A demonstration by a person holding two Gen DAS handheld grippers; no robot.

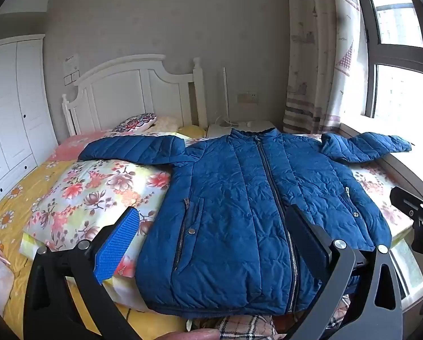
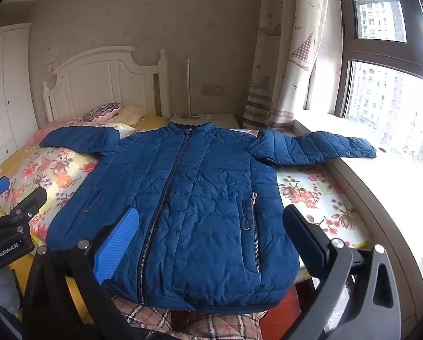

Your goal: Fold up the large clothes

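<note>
A blue quilted zip-front puffer jacket (image 2: 183, 198) is lying face up and zipped, spread flat across a floral-print quilt (image 1: 92, 192) on a bed with a white wooden headboard (image 1: 132, 90), both sleeves flung outward, the right one reaching onto the pale window ledge (image 2: 395, 187). The left gripper (image 1: 211, 243) is hovering over the hem with its jaws spread wide and nothing between them; the right gripper (image 2: 211, 240) is doing likewise, released and empty, both tilting down toward the garment.

Folding is judged not yet begun: the jacket is laid out and the person appears to be lining up the first grasp. The next move is likely calling for each gripper to travel out to a sleeve or side edge, pinch the padded fabric, and bring it across the zipper line without dragging the body off the quilt.

The hem's lower edge is running behind the gripper frames, and a plaid fabric (image 2: 205, 323) below it is cut off by the picture's edge, possibly the person's clothing, though that is hard to confirm. The window glare is washing out the far cuff.
</note>
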